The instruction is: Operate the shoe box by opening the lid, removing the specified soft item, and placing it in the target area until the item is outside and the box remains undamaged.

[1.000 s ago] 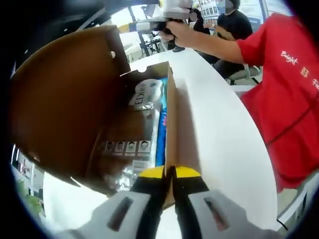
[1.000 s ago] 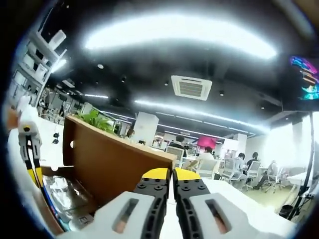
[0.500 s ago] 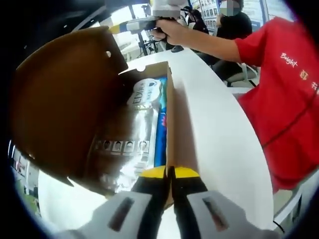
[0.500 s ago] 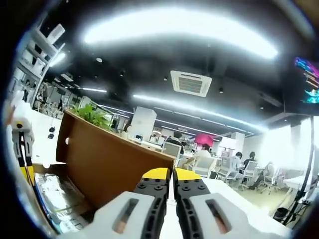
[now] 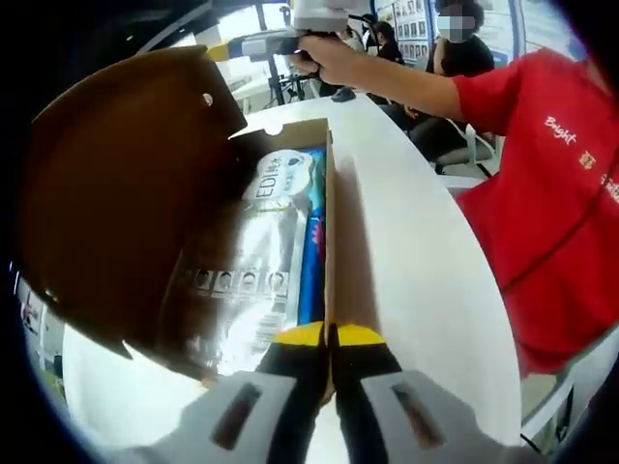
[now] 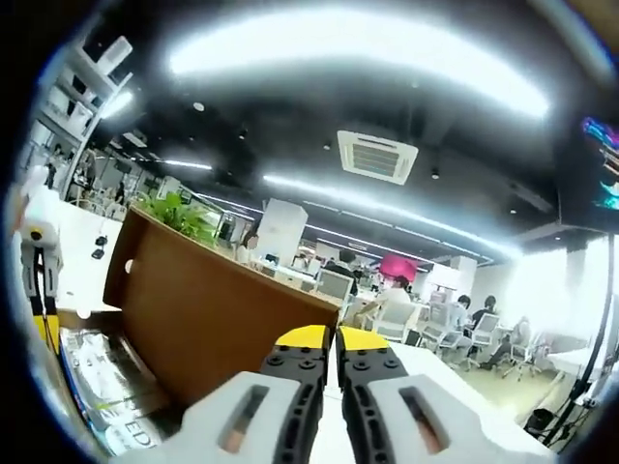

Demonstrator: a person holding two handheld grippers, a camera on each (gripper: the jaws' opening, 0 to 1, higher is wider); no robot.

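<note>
The brown cardboard shoe box [image 5: 329,222] lies on a white table [image 5: 416,271], its lid [image 5: 126,193] swung up to the left. Inside lies a silvery soft package [image 5: 247,261] with printed text, beside a blue pack [image 5: 314,242]. My left gripper [image 5: 329,335] is shut on the near end of the box's side wall. My right gripper [image 5: 218,50], held by a hand, meets the lid's far top edge. In the right gripper view, my right gripper [image 6: 329,338] is shut at the lid's [image 6: 213,319] corner. The package [image 6: 97,387] shows below, and the left gripper [image 6: 44,324] at the far left.
A person in a red shirt [image 5: 551,193] stands right of the table, an arm reaching across its far end. Other people sit at desks behind. The table's curved edge runs along the right. An office ceiling with lights and a plant [image 6: 184,222] shows beyond the lid.
The lid has swung a little further open, away from the box, and more of the silvery package now shows. The left gripper has kept its hold on the wall.
</note>
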